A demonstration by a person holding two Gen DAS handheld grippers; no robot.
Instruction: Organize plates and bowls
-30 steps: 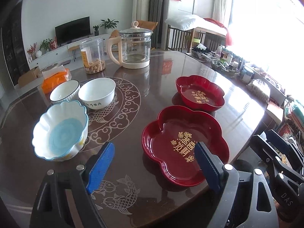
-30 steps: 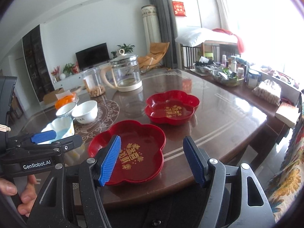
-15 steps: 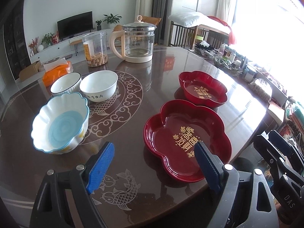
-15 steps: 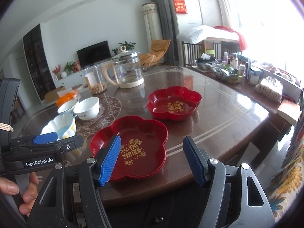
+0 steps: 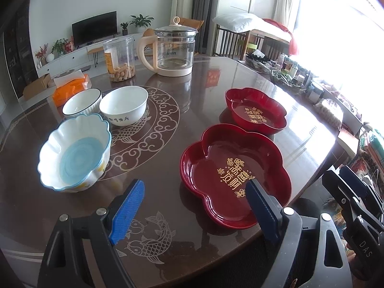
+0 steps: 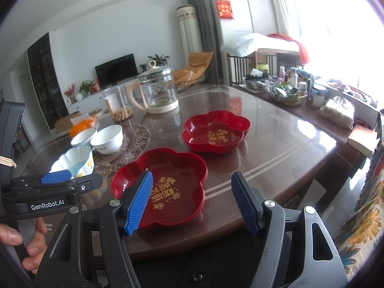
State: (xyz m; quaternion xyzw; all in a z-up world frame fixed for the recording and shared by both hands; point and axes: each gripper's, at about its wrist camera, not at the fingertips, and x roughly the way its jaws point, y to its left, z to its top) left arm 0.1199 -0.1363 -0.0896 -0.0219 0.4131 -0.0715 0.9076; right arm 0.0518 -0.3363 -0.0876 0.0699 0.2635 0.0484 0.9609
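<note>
Tools hover side by side at the desk edge, angled downward, empty: left tool wide, right tool wide. Large red plate at 12 o'clock; scalloped bowl at 10 o'clock.

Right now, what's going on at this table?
A person holds a gripper in each hand at the near edge of the table, and nothing has been picked up. The left gripper and right gripper both have open, empty jaws. Two red flower-shaped plates, the larger nearer and the smaller behind it, lie apart. Three bowls sit separately on the left: a scalloped blue-and-white bowl, a plain white bowl and a dark-rimmed bowl. Nothing is stacked.
</note>
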